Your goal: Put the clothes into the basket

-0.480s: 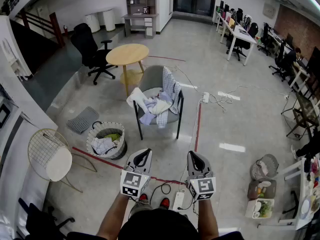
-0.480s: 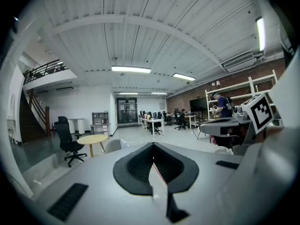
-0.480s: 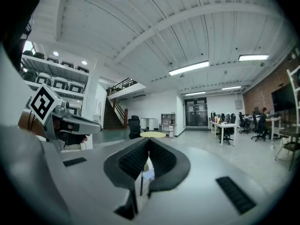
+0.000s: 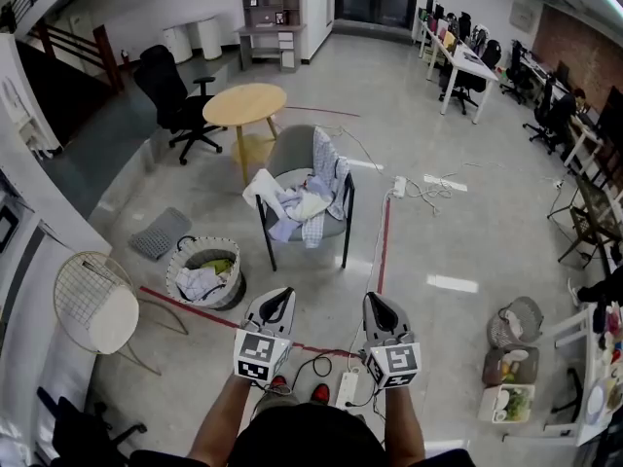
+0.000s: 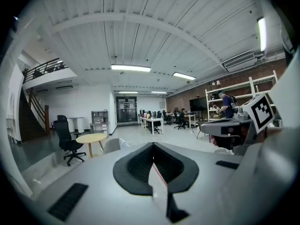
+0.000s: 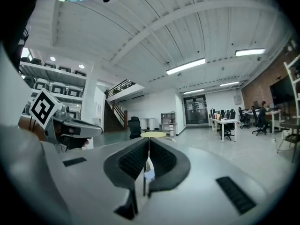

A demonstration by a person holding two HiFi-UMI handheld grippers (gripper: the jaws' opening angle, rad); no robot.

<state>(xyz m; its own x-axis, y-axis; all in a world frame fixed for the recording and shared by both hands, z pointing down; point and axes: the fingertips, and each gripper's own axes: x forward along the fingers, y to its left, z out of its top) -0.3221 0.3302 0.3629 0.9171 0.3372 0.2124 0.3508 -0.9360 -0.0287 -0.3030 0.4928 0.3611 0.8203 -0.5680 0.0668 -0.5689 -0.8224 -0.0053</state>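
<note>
Polished grey office floor stretches ahead, crossed by a red tape line. On it stands a grey padded chair with black legs, heaped with white and pale blue checked clothes. To its left, apart from it, sits the round woven basket with a pale rim, with a few crumpled garments inside. Behind the chair is a round light-wood table. Near the bottom of the head view, the left gripper and right gripper are held side by side, both clenched on nothing. Each carries a cube printed only with black-and-white square markers.
</note>
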